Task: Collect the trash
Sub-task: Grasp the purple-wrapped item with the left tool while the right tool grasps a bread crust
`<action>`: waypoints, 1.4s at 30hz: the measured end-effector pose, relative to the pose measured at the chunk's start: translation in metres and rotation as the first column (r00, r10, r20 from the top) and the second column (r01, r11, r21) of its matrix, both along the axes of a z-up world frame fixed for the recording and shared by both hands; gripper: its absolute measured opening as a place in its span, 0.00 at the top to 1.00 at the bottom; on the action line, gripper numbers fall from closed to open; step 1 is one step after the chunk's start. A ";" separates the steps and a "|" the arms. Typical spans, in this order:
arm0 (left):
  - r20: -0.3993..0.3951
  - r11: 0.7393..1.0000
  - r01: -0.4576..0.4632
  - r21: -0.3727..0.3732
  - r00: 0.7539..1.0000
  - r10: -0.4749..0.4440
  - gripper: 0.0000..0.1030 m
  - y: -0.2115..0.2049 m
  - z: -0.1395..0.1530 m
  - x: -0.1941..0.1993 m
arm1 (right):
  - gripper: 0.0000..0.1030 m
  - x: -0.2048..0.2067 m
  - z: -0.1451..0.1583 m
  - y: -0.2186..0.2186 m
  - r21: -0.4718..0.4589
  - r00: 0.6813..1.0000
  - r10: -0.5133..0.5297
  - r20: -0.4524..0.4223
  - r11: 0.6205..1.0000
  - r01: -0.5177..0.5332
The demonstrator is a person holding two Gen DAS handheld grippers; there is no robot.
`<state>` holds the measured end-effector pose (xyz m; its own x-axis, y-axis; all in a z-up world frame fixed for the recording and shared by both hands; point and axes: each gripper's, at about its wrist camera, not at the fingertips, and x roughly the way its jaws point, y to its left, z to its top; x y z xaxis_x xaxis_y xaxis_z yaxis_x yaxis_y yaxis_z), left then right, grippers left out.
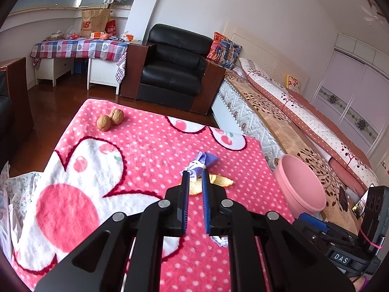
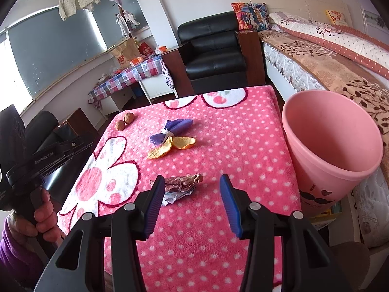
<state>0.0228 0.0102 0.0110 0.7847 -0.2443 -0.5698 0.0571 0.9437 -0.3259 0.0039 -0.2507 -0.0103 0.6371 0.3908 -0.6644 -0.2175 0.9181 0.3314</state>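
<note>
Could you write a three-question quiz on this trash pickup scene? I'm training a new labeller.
1. True or false: the pink bin already holds trash.
2. Which lies nearest the right gripper? A) walnuts B) crumpled wrapper C) orange peel
3. Fill in: the purple wrapper touches the ____.

Key:
1. False; what shows of its inside is bare.
2. B; it lies just ahead of the open fingers, by the left one.
3. Orange peel.
</note>
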 end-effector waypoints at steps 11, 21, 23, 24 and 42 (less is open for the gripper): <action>-0.029 1.000 -0.021 -0.001 0.999 0.021 0.91 0.003 -0.014 0.006 | 0.55 0.007 -0.015 0.004 -0.003 0.999 0.037 -0.035 0.999 -0.037; -0.049 1.000 0.014 0.000 0.999 -0.014 0.91 -0.007 -0.026 0.016 | 0.55 0.024 -0.022 0.006 0.012 0.996 0.067 -0.056 0.998 -0.067; -0.048 1.000 0.013 0.001 0.999 -0.013 0.91 -0.006 -0.027 0.018 | 0.55 0.030 -0.024 0.008 0.018 0.996 0.070 -0.058 0.997 -0.069; -0.052 1.000 0.015 0.002 0.999 -0.015 0.91 -0.006 -0.028 0.019 | 0.55 0.033 -0.026 0.008 0.022 0.996 0.071 -0.060 0.997 -0.070; -0.058 0.999 0.034 0.032 0.998 -0.032 0.91 -0.010 -0.024 0.017 | 0.55 0.048 -0.041 0.039 -0.007 0.992 0.114 0.062 0.993 -0.114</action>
<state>0.0400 0.0002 -0.0133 0.7421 -0.2504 -0.6218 0.0708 0.9517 -0.2987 0.0522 -0.2122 -0.0513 0.6284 0.4613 -0.6263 -0.3410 0.8871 0.3112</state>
